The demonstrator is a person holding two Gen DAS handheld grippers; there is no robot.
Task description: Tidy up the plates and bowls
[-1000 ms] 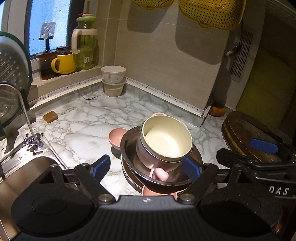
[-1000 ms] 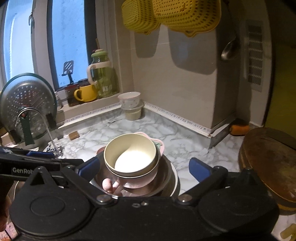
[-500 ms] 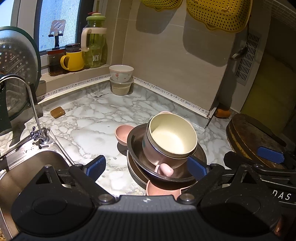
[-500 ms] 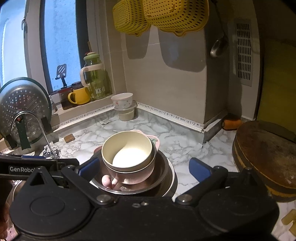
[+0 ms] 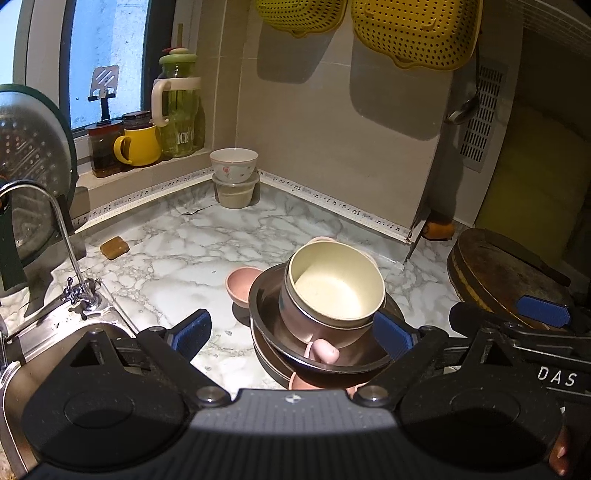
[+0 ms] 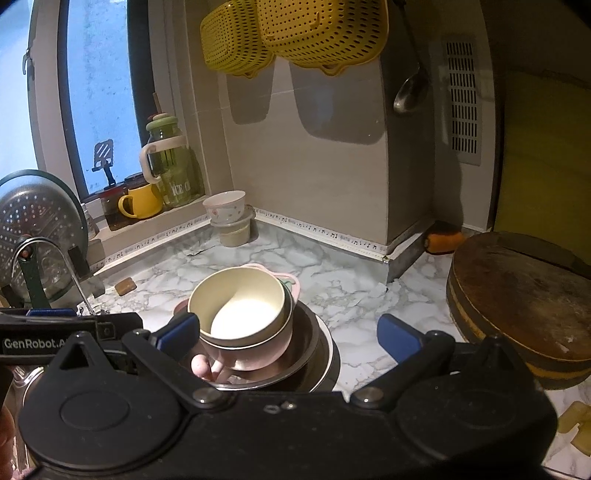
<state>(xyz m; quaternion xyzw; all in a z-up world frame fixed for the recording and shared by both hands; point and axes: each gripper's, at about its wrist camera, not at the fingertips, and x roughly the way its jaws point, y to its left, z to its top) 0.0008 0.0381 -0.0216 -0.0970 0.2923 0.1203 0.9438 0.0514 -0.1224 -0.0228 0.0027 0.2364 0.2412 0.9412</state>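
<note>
Your left gripper [image 5: 293, 332] and right gripper [image 6: 288, 334] gape wide, empty. One cream round bowl [image 5: 334, 286] at twelve o'clock, two steel basins [image 5: 266, 306] nested under it.

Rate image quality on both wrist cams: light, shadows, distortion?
Left wrist view: dim warm light, bright window at left, hard shadows under the yellow baskets, strong fisheye bend at the edges, cream bowl sharp. Right wrist view: same dim light, window blown out blue-white, bright patch inside the cream bowl, wall lines curved, no motion blur.
</note>
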